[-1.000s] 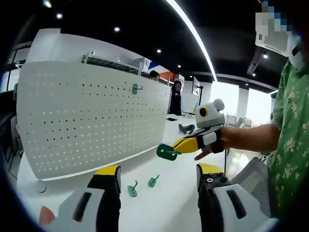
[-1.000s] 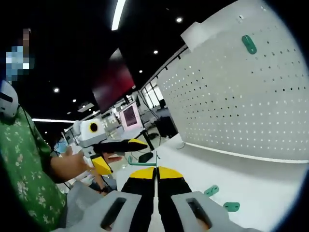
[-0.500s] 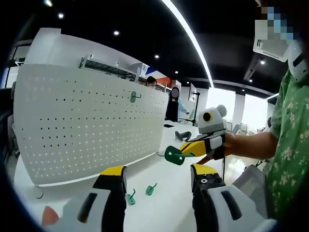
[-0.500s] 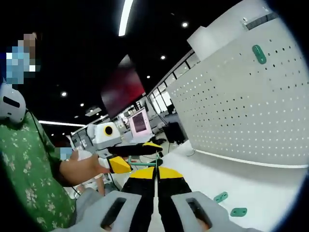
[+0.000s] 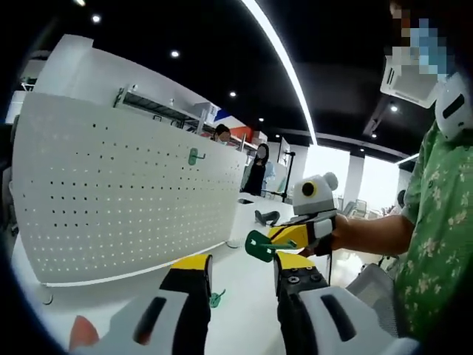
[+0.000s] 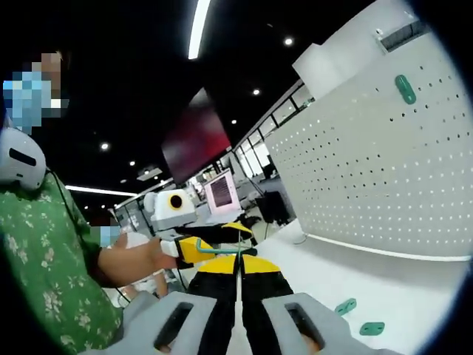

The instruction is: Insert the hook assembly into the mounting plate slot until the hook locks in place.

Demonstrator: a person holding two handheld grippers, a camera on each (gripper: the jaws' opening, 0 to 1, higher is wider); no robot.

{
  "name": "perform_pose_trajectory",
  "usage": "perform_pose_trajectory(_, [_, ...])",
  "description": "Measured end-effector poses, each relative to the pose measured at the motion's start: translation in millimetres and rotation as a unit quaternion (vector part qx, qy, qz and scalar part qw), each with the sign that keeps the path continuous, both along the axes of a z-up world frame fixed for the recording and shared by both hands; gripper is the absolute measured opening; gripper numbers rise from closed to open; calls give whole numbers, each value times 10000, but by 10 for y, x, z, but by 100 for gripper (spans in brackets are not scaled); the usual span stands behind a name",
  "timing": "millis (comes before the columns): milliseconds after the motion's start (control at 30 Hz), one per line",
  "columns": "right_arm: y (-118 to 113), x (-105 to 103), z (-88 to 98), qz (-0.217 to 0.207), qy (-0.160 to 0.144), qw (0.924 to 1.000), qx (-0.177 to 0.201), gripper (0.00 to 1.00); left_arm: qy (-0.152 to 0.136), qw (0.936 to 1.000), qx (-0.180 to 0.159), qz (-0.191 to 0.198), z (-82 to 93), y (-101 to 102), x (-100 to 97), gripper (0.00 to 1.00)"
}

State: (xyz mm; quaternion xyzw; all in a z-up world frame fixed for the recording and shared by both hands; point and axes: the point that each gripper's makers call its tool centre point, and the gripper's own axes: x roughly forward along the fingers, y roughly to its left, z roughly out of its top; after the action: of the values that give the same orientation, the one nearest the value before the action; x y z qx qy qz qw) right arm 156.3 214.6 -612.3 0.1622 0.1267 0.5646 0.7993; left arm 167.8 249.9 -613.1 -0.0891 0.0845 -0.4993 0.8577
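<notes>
Raised nearer the left gripper [image 5: 240, 277], the right gripper [image 5: 284, 238] pinches a green hook assembly [image 5: 259, 246] just ahead of the left's wide-parted jaws. One hook [image 5: 194, 156] hangs on the white pegboard [image 5: 126, 200]; two spare hooks [image 6: 358, 316] lie on the white table [image 6: 414, 296], apparently loose. Office ceiling lights overhead

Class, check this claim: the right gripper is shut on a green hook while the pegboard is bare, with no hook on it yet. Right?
Not quite. The right gripper does hold a green hook, but the pegboard is not bare: one mounted hook sits near its top, as the right gripper view shows.
</notes>
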Motion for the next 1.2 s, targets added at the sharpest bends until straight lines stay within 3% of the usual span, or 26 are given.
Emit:
perform_pose_trajectory(400, [26, -53, 26, 66, 3, 10000, 59, 0, 120, 9995, -224, -202, 31, -61, -79, 16])
perform_pose_trajectory(667, [41, -91, 56, 121, -16, 9998, 137, 0, 256, 9977, -570, -259, 101, -50, -95, 9])
perform_pose_trajectory(967, [51, -92, 63, 184, 28, 9995, 261, 0, 393, 9947, -902, -282, 154, -19, -75, 7])
perform_pose_trajectory(1200, [57, -106, 92, 213, 97, 9986, 474, 0, 410, 9939, -977, -318, 185, -43, -96, 5])
